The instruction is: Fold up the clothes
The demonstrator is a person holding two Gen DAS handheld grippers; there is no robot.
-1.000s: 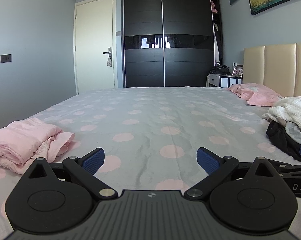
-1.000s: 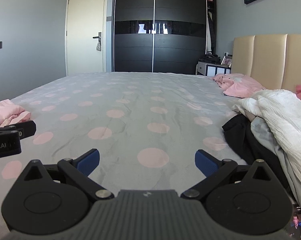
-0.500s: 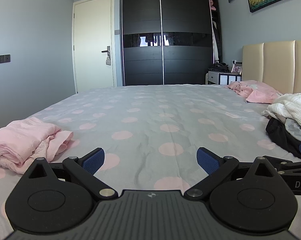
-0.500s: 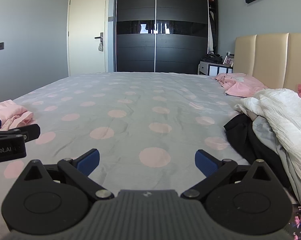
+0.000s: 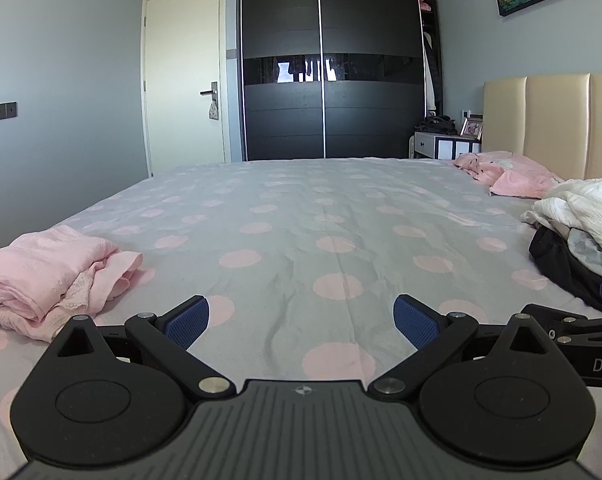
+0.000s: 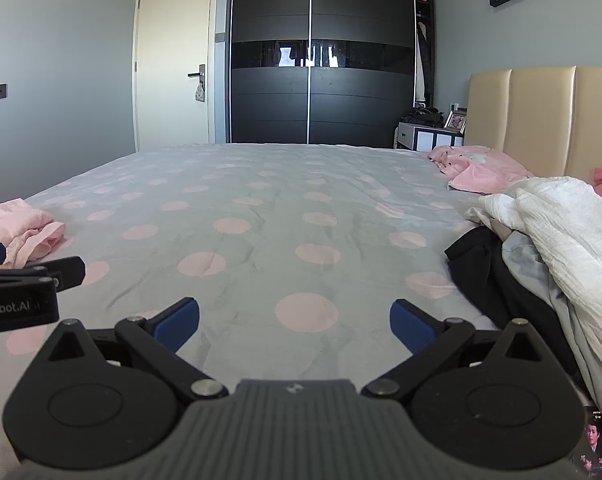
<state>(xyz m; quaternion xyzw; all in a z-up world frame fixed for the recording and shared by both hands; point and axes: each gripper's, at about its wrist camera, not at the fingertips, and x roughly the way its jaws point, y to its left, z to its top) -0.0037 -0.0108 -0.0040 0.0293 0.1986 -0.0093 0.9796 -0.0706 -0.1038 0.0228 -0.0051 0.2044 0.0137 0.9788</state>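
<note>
A folded pink garment [image 5: 49,272] lies on the bed at the left; its edge also shows in the right wrist view [image 6: 21,226]. A heap of unfolded clothes, white [image 6: 561,232] over black [image 6: 501,280], lies at the right, and it also shows in the left wrist view [image 5: 581,232]. My left gripper [image 5: 301,320] is open and empty, low over the polka-dot bed sheet [image 5: 301,220]. My right gripper [image 6: 295,322] is open and empty, just left of the heap. Each gripper's side shows in the other's view.
A pink pillow [image 6: 477,168] lies by the beige headboard [image 6: 541,120]. A dark wardrobe [image 5: 329,60], a white door [image 5: 185,80] and a bedside table [image 5: 445,144] stand beyond the bed. A phone screen [image 6: 595,448] shows at the bottom right.
Both grippers have tilted slightly downward over the bed, so the room shifts up a little in view. Both stay open. The clothes have not moved.
</note>
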